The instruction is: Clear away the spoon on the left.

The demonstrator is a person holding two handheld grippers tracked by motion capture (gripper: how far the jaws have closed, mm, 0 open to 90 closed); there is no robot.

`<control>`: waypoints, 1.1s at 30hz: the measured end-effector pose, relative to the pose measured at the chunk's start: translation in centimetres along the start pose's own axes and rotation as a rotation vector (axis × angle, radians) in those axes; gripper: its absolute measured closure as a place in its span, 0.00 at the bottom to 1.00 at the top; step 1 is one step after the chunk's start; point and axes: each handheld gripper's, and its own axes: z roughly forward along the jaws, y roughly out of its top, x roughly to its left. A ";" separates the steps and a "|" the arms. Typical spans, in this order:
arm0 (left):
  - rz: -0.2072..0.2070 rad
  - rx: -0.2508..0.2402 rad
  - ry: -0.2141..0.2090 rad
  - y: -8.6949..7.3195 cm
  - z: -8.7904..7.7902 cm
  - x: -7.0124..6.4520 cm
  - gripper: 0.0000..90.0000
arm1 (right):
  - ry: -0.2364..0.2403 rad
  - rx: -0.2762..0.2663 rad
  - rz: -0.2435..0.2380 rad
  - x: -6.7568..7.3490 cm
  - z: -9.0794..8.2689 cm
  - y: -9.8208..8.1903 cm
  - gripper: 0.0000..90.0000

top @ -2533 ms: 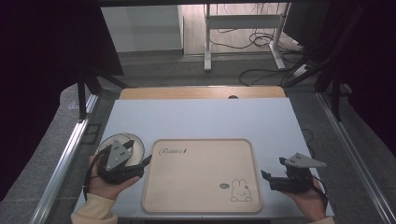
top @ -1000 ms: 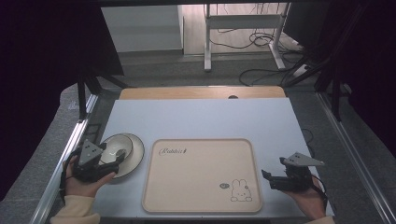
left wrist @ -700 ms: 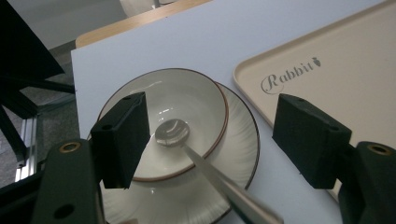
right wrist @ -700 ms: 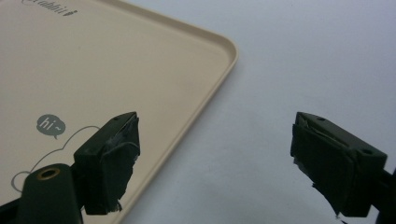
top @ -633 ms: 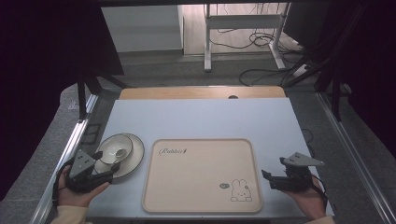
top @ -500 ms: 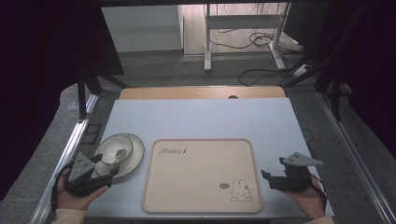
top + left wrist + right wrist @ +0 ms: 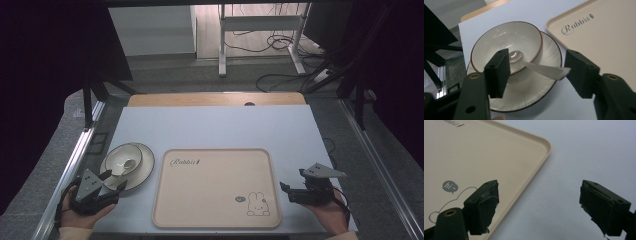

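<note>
A white bowl (image 7: 123, 159) (image 7: 506, 47) sits on a white plate (image 7: 141, 172) (image 7: 529, 90) at the table's left, and a white spoon (image 7: 537, 68) lies in the bowl with its handle pointing out over the rim. My left gripper (image 7: 111, 183) (image 7: 536, 72) is open just in front of the plate, its jaws either side of the spoon handle without touching it. A beige tray (image 7: 216, 187) (image 7: 474, 152) with a rabbit drawing lies in the middle. My right gripper (image 7: 286, 188) (image 7: 539, 205) rests open by the tray's right edge, holding nothing.
The white table top (image 7: 215, 127) has free room behind the tray. A wooden strip (image 7: 215, 99) runs along the far edge. Metal rails (image 7: 75, 160) flank the table, and cables (image 7: 280, 45) lie on the floor beyond.
My left gripper has pulled back from over the bowl and plate toward the near left corner, leaving them standing on the table. The right gripper has stayed still.
</note>
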 end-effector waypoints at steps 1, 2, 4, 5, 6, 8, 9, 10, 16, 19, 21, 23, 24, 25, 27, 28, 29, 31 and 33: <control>0.017 -0.003 0.001 -0.1 -0.1 -0.1 0.50 | 0.000 0.001 -0.001 0.0 0.0 0.0 0.18; 0.017 -0.003 0.001 -0.1 -0.1 -0.1 0.53 | -0.001 0.001 -0.002 0.0 0.0 0.0 0.18; 0.037 -0.009 0.009 -0.1 -0.2 -0.2 0.60 | -0.003 0.001 -0.003 0.0 0.0 0.0 0.18; 0.037 -0.009 0.009 -0.1 -0.2 -0.2 0.63 | -0.003 0.001 -0.003 0.0 0.0 0.0 0.18; 0.038 -0.019 0.017 0.0 -0.3 -0.2 0.66 | -0.004 0.003 -0.004 0.0 0.1 0.0 0.18; 0.040 -0.022 0.021 -0.1 -0.3 -0.2 0.71 | -0.005 0.003 -0.004 0.0 0.1 0.0 0.18; 0.040 -0.022 0.021 -0.1 -0.3 -0.2 0.74 | -0.005 0.003 -0.004 0.0 0.1 0.0 0.18; 0.042 -0.020 0.022 -0.1 -0.3 -0.2 0.74 | -0.005 0.003 -0.004 0.0 0.1 0.0 0.18; 0.046 -0.014 0.034 -0.2 -0.3 -0.1 0.87 | -0.005 0.004 -0.005 0.0 0.1 0.0 0.18; 0.047 -0.011 0.041 -0.2 -0.3 -0.1 0.91 | -0.005 0.004 -0.006 0.0 0.1 0.0 0.18; 0.052 -0.006 0.058 -0.2 -0.3 -0.1 0.94 | -0.004 0.006 -0.006 0.0 0.1 0.0 0.18; 0.053 -0.004 0.064 -0.2 -0.3 -0.1 0.95 | -0.005 0.005 -0.006 0.0 0.1 0.0 0.18; 0.056 -0.003 0.076 -0.2 -0.3 -0.1 0.97 | -0.005 0.004 -0.007 0.0 0.1 0.0 0.18; 0.056 -0.003 0.076 -0.2 -0.3 -0.1 0.98 | -0.005 0.004 -0.007 0.0 0.1 0.0 0.18; 0.062 -0.001 0.093 -0.2 -0.3 -0.2 0.99 | -0.005 0.007 -0.007 0.0 0.1 -0.1 0.18; 0.062 -0.001 0.093 -0.2 -0.3 -0.2 0.99 | -0.005 0.007 -0.007 0.0 0.1 -0.1 0.18; 0.059 -0.001 0.091 -0.2 -0.3 -0.1 0.99 | -0.004 0.007 -0.006 0.0 0.1 -0.1 0.18; 0.058 -0.001 0.092 -0.2 -0.3 -0.1 0.99 | -0.005 0.006 -0.006 0.0 0.1 -0.1 0.18; 0.058 -0.002 0.093 -0.1 -0.3 -0.1 0.99 | -0.005 0.007 -0.006 0.0 0.1 -0.1 0.18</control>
